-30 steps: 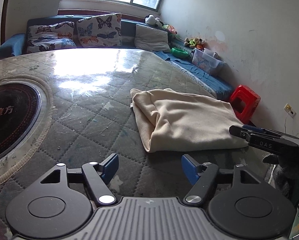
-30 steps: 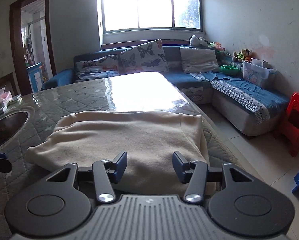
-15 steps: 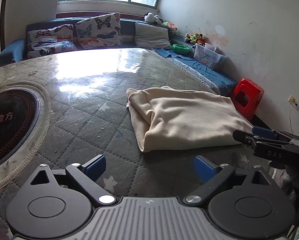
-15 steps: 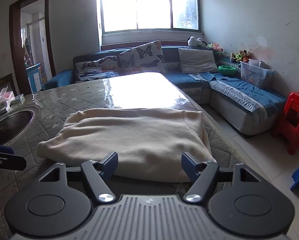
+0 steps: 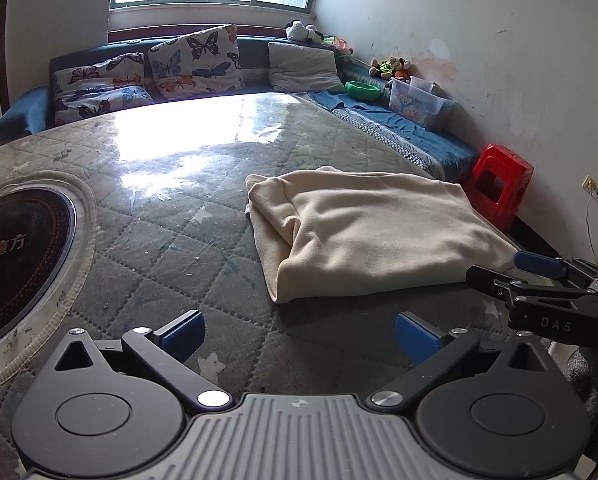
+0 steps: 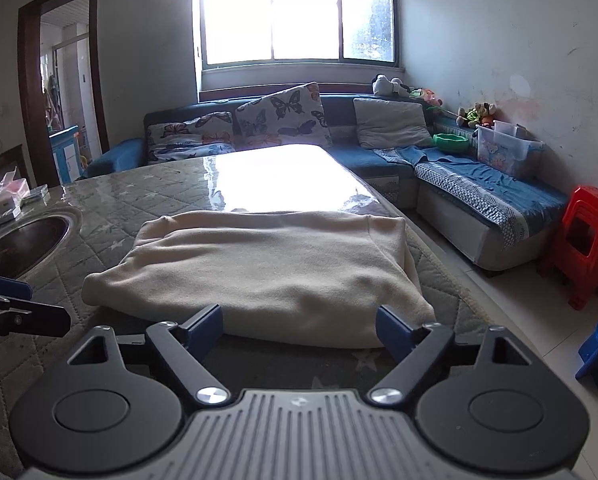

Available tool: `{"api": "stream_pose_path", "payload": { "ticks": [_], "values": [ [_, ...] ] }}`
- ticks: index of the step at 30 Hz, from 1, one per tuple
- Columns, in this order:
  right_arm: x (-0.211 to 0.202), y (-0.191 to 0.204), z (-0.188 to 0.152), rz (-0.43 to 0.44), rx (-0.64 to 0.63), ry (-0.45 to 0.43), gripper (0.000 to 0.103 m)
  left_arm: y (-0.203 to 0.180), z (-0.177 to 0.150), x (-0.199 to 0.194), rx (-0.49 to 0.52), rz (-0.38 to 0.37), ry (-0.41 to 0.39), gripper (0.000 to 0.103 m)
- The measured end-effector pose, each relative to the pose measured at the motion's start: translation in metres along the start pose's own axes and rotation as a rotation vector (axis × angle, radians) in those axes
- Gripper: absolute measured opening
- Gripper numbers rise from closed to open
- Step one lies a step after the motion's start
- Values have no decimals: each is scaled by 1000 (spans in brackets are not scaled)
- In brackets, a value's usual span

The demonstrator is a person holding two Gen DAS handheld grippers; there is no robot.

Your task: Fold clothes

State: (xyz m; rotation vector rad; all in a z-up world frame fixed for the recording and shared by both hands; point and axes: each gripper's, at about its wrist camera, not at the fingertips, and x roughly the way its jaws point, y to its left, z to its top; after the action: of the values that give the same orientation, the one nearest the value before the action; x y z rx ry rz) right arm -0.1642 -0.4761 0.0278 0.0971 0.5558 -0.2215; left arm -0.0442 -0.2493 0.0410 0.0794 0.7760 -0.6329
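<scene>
Soft cream fleece garment, folded rectangle, on quilted tbl.

bare quilted table left of folded cream garment, inset cooktop beyond

left gripper | black arms, blue pads, silver screws | right gripper | same ("DAS" marking)

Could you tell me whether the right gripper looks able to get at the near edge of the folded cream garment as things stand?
Probably yes: the right gripper, its jaws opening and empty, faces the folded cream garment with only bare quilted tabletop between.
</scene>
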Motion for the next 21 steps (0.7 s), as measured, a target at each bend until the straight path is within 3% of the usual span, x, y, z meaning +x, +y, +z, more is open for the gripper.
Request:
{"api": "stream_pose_path", "payload": {
  "ticks": [5, 12, 21],
  "values": [
    [1, 2, -2, 2, -4, 6, 89, -3, -1, 2, 8, 14, 7, 103],
    [-1, 10, -7, -13, -26, 4, 103, -7, -5, 0, 33, 27, -6, 103],
    [1, 13, -7, -32, -32, 11, 103, -8, -7, -3, 35, 27, -8, 103]
  ]
}}
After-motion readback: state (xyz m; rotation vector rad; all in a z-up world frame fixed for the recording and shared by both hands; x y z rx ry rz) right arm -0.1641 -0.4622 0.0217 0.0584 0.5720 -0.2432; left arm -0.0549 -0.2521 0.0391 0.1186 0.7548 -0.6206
